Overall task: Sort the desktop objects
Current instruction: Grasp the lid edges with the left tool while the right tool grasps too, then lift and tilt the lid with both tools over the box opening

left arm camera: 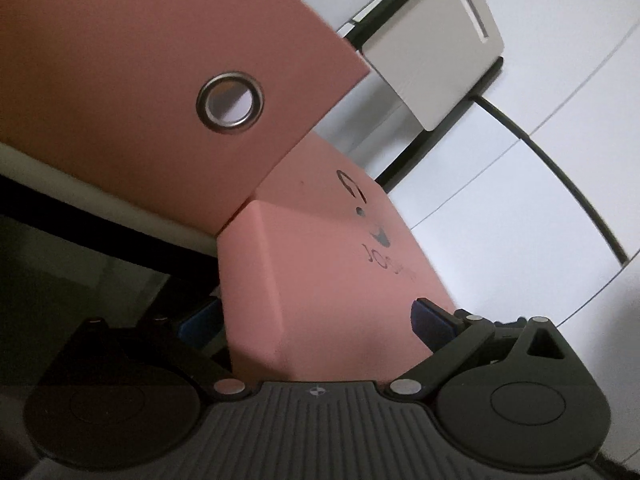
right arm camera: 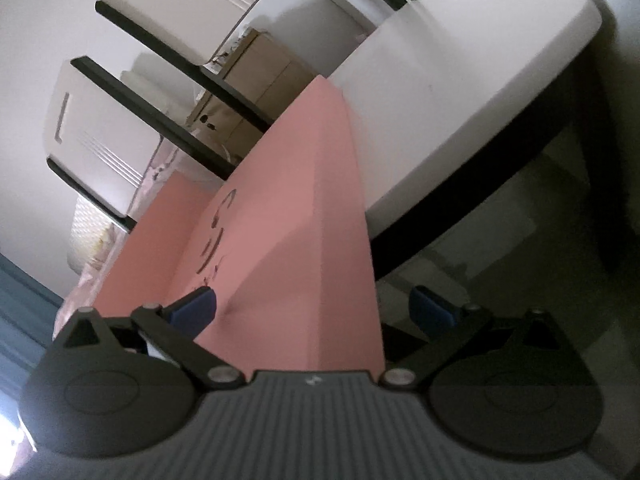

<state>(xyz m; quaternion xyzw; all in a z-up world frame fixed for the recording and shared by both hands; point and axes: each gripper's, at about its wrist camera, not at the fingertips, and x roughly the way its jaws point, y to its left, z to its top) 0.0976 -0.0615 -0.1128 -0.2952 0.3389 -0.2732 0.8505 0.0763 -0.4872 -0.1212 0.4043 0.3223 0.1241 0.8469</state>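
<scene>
A pink box file (left arm camera: 316, 280) with dark printed lettering fills the left wrist view. My left gripper (left arm camera: 316, 320) is shut on its end, blue pads (left arm camera: 432, 320) pressing both sides. A second pink file's spine (left arm camera: 160, 80) with a metal ring hole (left arm camera: 230, 102) stands close behind it, touching its corner. In the right wrist view the same pink box file (right arm camera: 288, 240) runs away from me. My right gripper (right arm camera: 316, 308) is shut on its other end: one blue pad (right arm camera: 196, 306) lies on the printed face, the other (right arm camera: 430, 308) is below it.
A white round-edged table (right arm camera: 460, 92) with a dark frame lies beside the file. White drawer units (right arm camera: 92, 132) on black shelving and cardboard boxes (right arm camera: 260, 80) stand behind. A white box with a slot (left arm camera: 436, 48) and white panels are in the left wrist view.
</scene>
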